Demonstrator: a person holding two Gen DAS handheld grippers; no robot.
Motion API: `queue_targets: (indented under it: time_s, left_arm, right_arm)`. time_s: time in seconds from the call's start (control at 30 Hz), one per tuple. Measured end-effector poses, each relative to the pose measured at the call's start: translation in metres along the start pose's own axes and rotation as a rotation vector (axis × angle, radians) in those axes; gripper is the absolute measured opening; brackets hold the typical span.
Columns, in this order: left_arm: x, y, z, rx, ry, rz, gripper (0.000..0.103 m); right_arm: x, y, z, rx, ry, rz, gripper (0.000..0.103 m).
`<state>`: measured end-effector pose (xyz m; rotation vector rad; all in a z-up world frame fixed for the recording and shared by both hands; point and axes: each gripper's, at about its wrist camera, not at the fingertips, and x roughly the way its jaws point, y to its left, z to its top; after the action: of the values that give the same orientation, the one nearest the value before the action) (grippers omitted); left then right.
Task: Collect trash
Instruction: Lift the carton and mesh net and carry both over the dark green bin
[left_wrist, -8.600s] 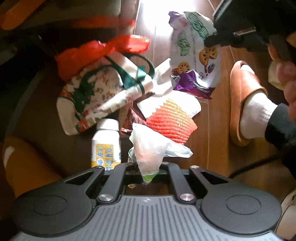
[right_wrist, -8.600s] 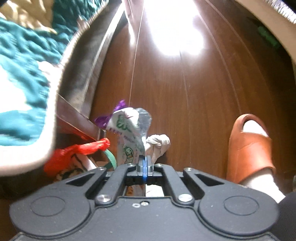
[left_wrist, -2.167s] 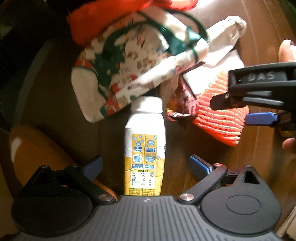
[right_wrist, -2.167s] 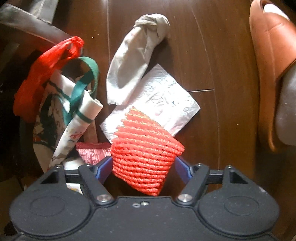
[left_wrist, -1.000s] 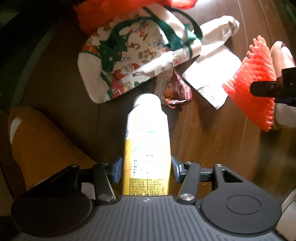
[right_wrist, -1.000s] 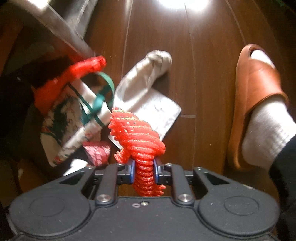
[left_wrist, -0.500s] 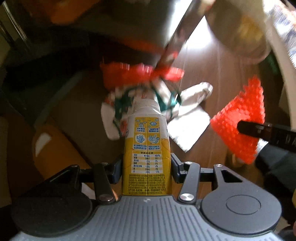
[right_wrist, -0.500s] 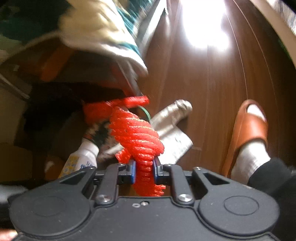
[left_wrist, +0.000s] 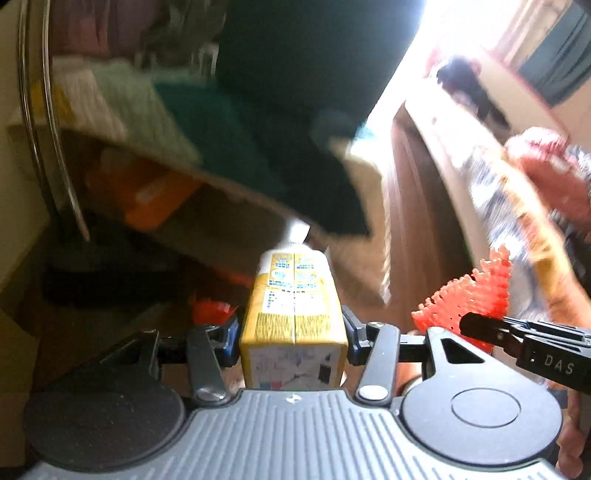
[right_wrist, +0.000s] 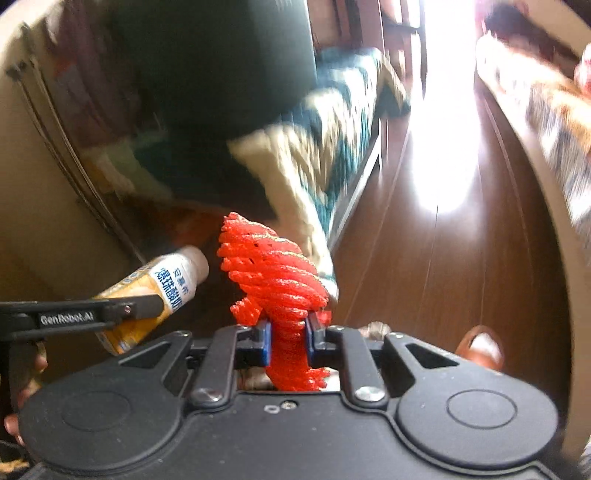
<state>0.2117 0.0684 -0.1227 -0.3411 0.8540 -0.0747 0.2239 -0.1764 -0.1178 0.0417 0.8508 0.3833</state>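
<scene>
A yellow and white drink bottle (left_wrist: 293, 310) with a white cap is clamped by its lower body in my left gripper (left_wrist: 291, 332), cap pointing away, held up in the air. The same bottle (right_wrist: 155, 291) shows at the left of the right wrist view. My right gripper (right_wrist: 288, 341) is shut on a red foam fruit net (right_wrist: 271, 280), which stands up above the pads. In the left wrist view that red net (left_wrist: 467, 299) pokes out beside the right gripper's black finger (left_wrist: 517, 332). Both views are blurred.
A teal and cream quilt (right_wrist: 332, 125) hangs over a bed edge at the left. Dark wooden floor (right_wrist: 461, 258) runs ahead with a bright glare patch. An orange slipper (right_wrist: 480, 347) peeks out beside the right gripper. Patterned bedding (left_wrist: 517, 206) lies to the right.
Both grippers have risen from the floor with the bottle and the red net still held. The bag, cloth and paper on the floor have dropped out of view; the beds now fill both views.
</scene>
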Motion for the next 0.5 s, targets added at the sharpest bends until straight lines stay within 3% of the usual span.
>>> queue_targets:
  time_s: [0.5]
  left_arm:
    - [-0.101, -0.051, 0.098, 0.109, -0.298, -0.070, 0.049]
  right_arm:
    - [-0.091, 0.028, 0.111, -0.156, -0.283, 0.050, 0.015]
